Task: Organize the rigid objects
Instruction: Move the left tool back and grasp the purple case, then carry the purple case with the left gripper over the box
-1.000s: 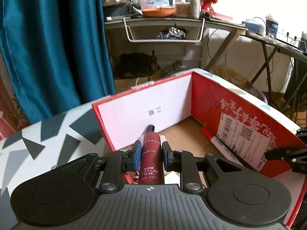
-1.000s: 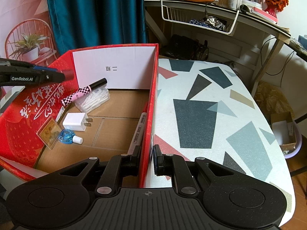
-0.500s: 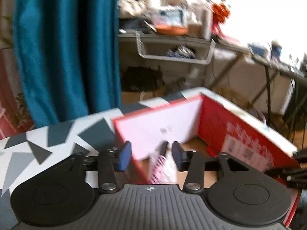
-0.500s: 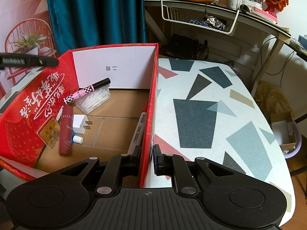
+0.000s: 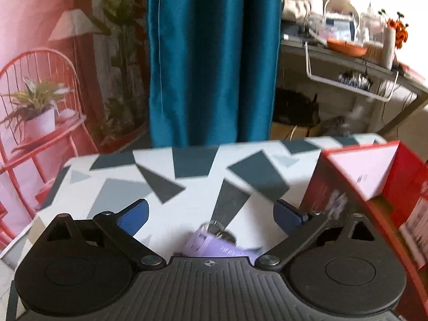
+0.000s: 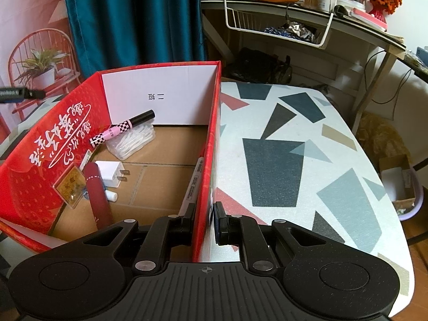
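Left wrist view: the left gripper [image 5: 211, 215] stood wide open over the patterned table [image 5: 187, 187], its jaws having just been opening with nothing clamped between them. A lilac object [image 5: 211, 246], blurred, lay on the table just below the fingers, beside the red box [image 5: 374, 176].

Right wrist view: the right gripper [image 6: 204, 223] pinched the red box's near wall [image 6: 206, 160], steadying it. Inside lay 1 dark red tube [image 6: 97, 195], a checkered pen [image 6: 123, 127], a white plug [image 6: 111, 172] and other small items. A good pickup likely meant centring both pads on the lilac object before closing.
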### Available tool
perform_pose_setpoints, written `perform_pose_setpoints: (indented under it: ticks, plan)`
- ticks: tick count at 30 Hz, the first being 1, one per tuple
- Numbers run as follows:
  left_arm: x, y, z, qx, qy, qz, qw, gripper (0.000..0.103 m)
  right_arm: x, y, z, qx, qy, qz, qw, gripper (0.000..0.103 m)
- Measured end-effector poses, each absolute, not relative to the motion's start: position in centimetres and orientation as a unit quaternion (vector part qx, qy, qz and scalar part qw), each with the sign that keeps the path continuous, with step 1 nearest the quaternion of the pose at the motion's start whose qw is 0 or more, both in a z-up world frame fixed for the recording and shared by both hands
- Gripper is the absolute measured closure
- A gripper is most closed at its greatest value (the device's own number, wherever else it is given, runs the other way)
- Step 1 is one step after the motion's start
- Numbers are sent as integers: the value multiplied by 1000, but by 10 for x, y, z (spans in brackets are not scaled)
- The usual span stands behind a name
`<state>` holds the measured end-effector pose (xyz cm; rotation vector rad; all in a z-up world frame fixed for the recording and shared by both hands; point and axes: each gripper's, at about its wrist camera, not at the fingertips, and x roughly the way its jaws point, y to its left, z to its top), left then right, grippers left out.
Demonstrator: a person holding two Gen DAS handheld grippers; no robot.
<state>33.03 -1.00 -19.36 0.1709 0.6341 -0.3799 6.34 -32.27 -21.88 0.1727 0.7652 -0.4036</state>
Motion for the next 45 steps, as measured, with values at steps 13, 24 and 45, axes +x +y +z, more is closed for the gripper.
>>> perform_pose_setpoints:
  ticks: [13, 24, 45]
  plan:
    - [342, -20, -252, 228, 313, -308, 869, 0, 64, -322, -219, 82, 377, -197, 901, 91]
    - [369, -6, -269, 160, 350, -327, 863, 0, 69, -321, -219, 78, 388, -202, 896, 91]
    - [276, -37, -273, 188, 352, -277, 874, 13, 71, -322, -220, 73, 387, -204, 896, 91]
